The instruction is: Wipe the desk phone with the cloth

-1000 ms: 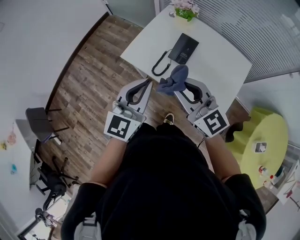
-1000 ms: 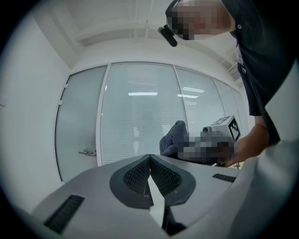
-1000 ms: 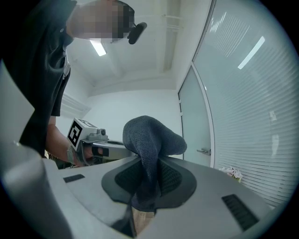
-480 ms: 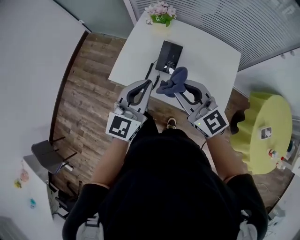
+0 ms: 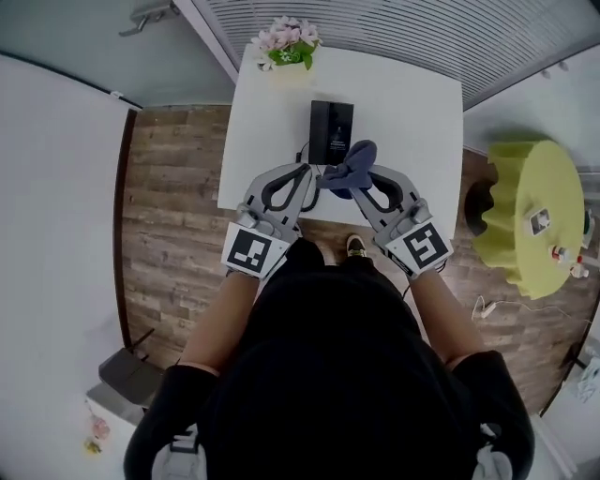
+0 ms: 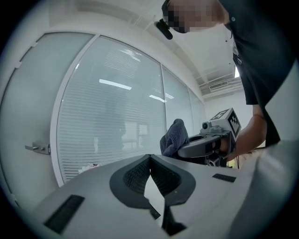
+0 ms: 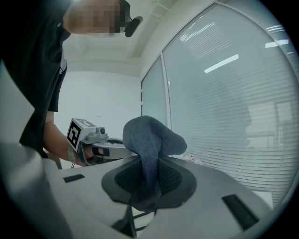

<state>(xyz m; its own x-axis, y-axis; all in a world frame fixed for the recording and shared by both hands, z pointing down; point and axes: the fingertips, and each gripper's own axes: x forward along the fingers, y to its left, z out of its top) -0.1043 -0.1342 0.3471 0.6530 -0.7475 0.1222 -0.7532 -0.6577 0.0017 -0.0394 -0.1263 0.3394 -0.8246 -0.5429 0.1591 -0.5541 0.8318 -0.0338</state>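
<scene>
Holding cloth (image 5: 354, 156) bunched tight in right tool (image 5: 361, 174), poised above phone (image 5: 330, 126) at table (image 5: 412, 103) centre for wiping; left tool (image 5: 307, 172) closed, empty.

A white table (image 5: 412, 112) stands on wood-plank floor (image 5: 169, 216) against a slatted glass wall (image 5: 394, 28) (a lime-green round stand (image 5: 520, 220) sits nearby).

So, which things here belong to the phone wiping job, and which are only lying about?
For the job: cloth, clamped in the right hand-held gripper; desk phone on the white table.
Only lying about: pot of flowers at the table's far edge; yellow round table; left hand-held gripper, shut and empty.
</scene>
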